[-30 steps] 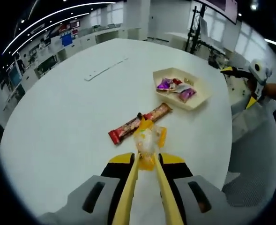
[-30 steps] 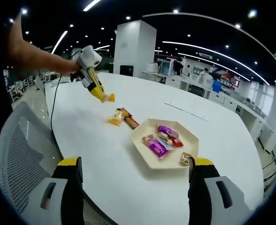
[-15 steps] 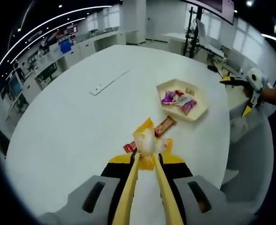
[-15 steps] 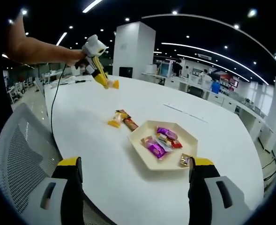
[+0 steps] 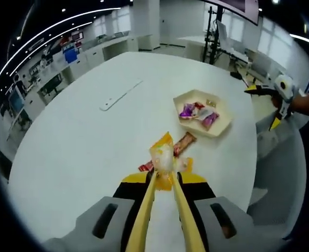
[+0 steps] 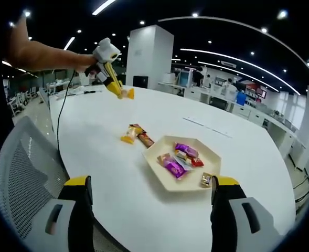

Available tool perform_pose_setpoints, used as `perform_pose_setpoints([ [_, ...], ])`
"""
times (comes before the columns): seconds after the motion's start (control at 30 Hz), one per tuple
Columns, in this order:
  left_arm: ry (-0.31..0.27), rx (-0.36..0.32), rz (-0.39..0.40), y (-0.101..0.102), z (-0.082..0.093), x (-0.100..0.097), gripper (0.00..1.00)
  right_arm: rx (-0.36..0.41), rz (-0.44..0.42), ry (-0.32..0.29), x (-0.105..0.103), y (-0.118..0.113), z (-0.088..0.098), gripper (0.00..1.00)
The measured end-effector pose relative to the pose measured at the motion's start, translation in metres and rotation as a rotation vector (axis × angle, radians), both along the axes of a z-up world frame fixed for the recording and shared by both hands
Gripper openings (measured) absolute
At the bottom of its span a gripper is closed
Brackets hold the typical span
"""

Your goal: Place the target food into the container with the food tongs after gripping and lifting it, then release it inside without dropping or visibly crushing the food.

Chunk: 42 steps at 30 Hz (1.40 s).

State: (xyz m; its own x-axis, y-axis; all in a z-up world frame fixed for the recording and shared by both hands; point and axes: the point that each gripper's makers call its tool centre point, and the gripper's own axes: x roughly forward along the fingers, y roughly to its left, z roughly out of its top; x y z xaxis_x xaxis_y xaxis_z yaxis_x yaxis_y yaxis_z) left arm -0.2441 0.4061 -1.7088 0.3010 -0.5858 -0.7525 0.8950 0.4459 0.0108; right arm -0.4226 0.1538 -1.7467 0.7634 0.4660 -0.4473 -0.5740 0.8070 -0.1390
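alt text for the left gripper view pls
The left gripper's yellow tongs hold a clear yellow-ended wrapped candy above a round white table. Beyond it lie a long red-brown snack bar and a beige hexagonal tray of wrapped sweets.

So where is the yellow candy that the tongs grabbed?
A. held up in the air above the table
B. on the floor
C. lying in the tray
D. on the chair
A: the left hand-held gripper pinches the yellow-wrapped candy in the tongs, lifted clear of the white table, not yet in the tray.
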Motion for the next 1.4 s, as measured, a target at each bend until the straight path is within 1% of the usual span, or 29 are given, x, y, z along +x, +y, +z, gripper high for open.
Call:
perform_pose_setpoints([
  [0.17, -0.008, -0.007, -0.011, -0.007, 0.006, 0.0, 0.16, 0.0, 0.001, 0.0, 0.0, 0.0, 0.0, 0.92],
  [0.7, -0.022, -0.013, -0.043, -0.024, 0.008, 0.004, 0.16, 0.002, 0.002, -0.005, 0.0, 0.001, 0.001, 0.92],
  [1.03, -0.028, -0.021, -0.088, -0.047, 0.014, 0.002, 0.16, 0.003, 0.002, -0.007, 0.0, 0.0, 0.001, 0.92],
  [1.17, -0.033, -0.033, -0.103, -0.059, 0.019, 0.001, 0.16, 0.004, -0.002, -0.011, 0.001, -0.001, 0.003, 0.92],
  [1.4, -0.025, -0.038, -0.138, -0.08, 0.021, -0.001, 0.16, 0.008, -0.008, -0.016, 0.001, -0.002, 0.004, 0.92],
])
